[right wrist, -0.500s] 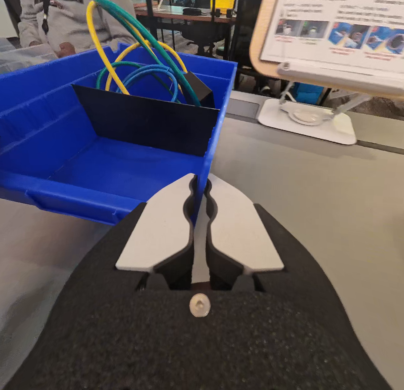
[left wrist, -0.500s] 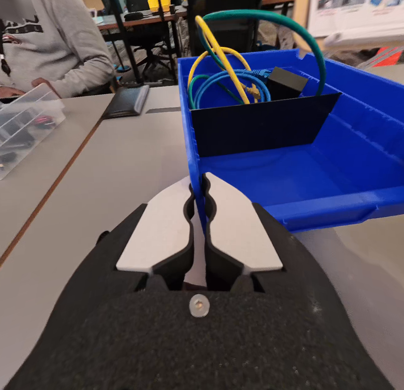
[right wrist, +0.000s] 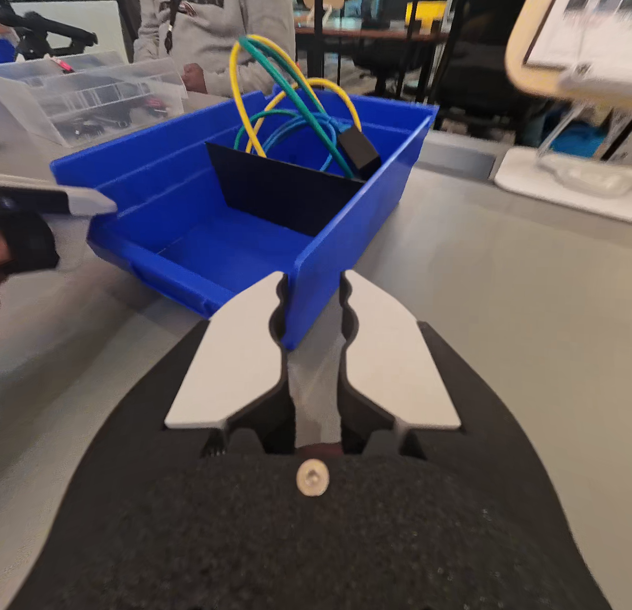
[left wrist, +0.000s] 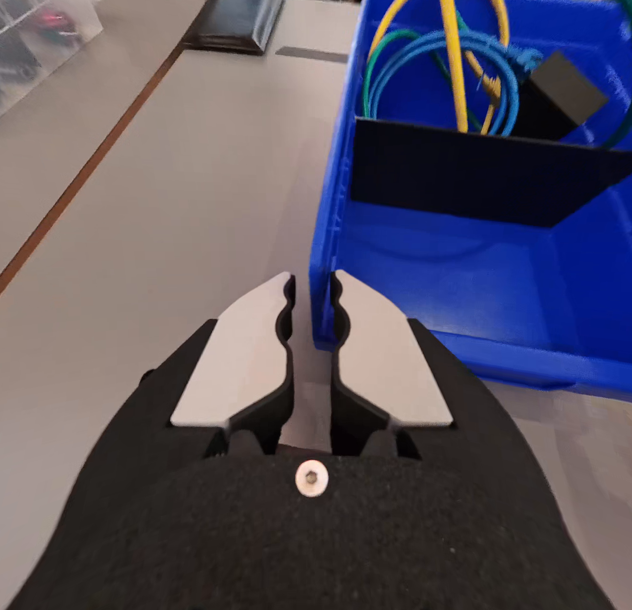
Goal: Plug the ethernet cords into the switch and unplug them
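Note:
A blue bin [left wrist: 444, 279] stands on the grey table. Behind its black divider [left wrist: 461, 176] lie the black switch [left wrist: 567, 87] and looped yellow [left wrist: 455, 46], blue [left wrist: 506, 81] and green [left wrist: 367, 81] ethernet cords. My left gripper [left wrist: 312, 275] is open, its fingers on either side of the bin's left wall near the front corner. My right gripper [right wrist: 314, 275] is open astride the front end of the bin's right wall [right wrist: 359, 224]. The switch [right wrist: 359, 149] and the cords [right wrist: 290, 77] also show in the right wrist view. The left gripper's finger [right wrist: 92, 202] shows there at the bin's left wall.
A clear plastic box [left wrist: 41, 36] and a flat black object [left wrist: 239, 16] lie on the far left of the table. A person in a grey sweatshirt [right wrist: 205, 19] sits behind the bin. A stand with a printed sheet [right wrist: 564, 46] on a white base [right wrist: 564, 183] is at the right.
Both grippers were shut on the bin's side walls and have now opened, with the walls still between their fingers. Both views have shifted and are blurred by motion.

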Demonstrator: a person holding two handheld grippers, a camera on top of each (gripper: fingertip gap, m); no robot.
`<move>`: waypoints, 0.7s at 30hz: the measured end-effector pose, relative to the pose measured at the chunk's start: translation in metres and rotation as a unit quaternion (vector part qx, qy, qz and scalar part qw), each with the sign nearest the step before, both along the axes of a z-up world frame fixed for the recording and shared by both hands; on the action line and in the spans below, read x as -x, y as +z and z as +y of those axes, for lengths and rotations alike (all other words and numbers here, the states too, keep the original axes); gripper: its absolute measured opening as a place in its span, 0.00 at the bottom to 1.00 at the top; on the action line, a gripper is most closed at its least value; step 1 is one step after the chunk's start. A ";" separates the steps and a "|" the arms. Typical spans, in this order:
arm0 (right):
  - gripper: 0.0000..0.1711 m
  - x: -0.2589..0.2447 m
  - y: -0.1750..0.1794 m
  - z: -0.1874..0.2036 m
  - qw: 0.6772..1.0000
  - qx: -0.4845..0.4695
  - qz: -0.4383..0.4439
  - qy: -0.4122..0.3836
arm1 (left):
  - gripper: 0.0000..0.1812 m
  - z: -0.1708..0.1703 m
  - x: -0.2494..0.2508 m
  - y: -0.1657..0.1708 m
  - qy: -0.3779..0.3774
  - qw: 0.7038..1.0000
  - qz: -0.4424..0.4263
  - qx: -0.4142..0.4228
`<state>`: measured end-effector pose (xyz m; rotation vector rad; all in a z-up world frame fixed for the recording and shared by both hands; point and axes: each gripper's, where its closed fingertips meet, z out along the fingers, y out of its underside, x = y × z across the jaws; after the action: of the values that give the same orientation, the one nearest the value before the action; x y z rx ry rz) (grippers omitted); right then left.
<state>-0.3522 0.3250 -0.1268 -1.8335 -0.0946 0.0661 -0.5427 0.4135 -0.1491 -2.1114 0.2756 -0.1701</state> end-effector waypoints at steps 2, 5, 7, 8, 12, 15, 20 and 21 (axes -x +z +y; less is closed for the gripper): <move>0.21 -0.010 0.015 -0.014 0.997 -0.047 -0.055 0.003 | 0.14 -0.004 0.003 0.011 0.006 0.999 -0.044 -0.012; 0.19 -0.032 0.053 -0.046 0.980 -0.153 -0.126 0.004 | 0.18 -0.014 0.012 0.029 0.022 0.995 -0.087 -0.045; 0.15 -0.055 0.075 -0.071 0.966 -0.204 -0.161 -0.005 | 0.18 -0.023 0.014 0.045 0.029 0.991 -0.102 -0.081; 0.14 -0.073 0.083 -0.081 0.958 -0.218 -0.186 -0.025 | 0.18 -0.028 0.010 0.052 0.027 0.989 -0.106 -0.098; 0.14 -0.148 0.104 -0.122 0.949 -0.231 -0.199 -0.079 | 0.20 -0.052 -0.028 0.057 -0.029 0.990 -0.077 -0.113; 0.14 -0.208 0.106 -0.153 0.949 -0.227 -0.187 -0.117 | 0.20 -0.080 -0.070 0.050 -0.092 0.989 -0.053 -0.106; 0.06 -0.281 0.088 -0.196 0.945 -0.194 -0.221 -0.142 | 0.20 -0.129 -0.132 0.039 -0.191 0.976 -0.061 -0.089; 0.01 -0.290 0.090 -0.205 0.945 -0.202 -0.214 -0.142 | 0.20 -0.134 -0.138 0.037 -0.202 0.974 -0.051 -0.090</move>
<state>-0.0626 0.1201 -0.0372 -1.4069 -0.1359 -0.5216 -0.4052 0.2794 -0.1118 -1.8398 0.6346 -0.4740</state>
